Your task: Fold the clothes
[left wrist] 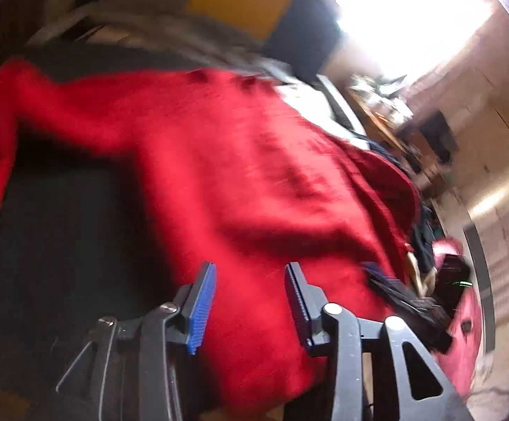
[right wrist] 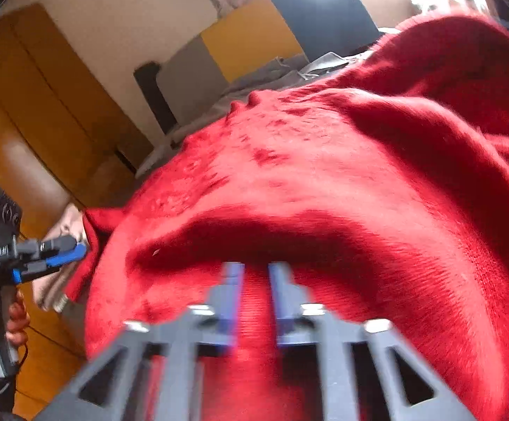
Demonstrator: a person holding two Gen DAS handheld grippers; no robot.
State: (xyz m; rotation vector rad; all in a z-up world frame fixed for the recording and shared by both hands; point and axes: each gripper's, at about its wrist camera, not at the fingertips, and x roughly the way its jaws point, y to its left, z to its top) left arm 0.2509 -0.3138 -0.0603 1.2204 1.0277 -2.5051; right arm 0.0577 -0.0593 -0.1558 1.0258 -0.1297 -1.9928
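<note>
Red wool fills the space under both sets of fingers. The right gripper (right wrist: 256, 301) has its fingers spread a little, with ribbed knit showing in the gap between them; the pads do not seem to press on it, though blur makes that hard to swear to. The left gripper (left wrist: 251, 301) also stands with its fingers apart, blue ribbed pads facing each other, hanging over the cloth and pinching nothing.

Outward from there, the red sweater (left wrist: 219, 161) lies spread on a dark surface (left wrist: 61, 231), likely a bed or mat, one sleeve (left wrist: 44, 105) reaching off to the side. In the right wrist view a thick fold (right wrist: 324, 224) humps up just ahead of the fingers, and the person's hand (right wrist: 5, 322) holds the left gripper's handle at the sweater's near edge. Grey cloth (right wrist: 254, 77) lies beyond the sweater, with yellow cupboard doors (right wrist: 37, 105) behind.

The sweater looks soft and floppy with some weight to it: a fuzzy knit that should hold well between ribbed pads but will sag and stretch if lifted by one point. I'd judge the best holds to be at the firmer ribbed hem or the shoulder seams, one per gripper, well apart, so the body stays flat as it folds. A shallow pinch might catch only the top layer.
</note>
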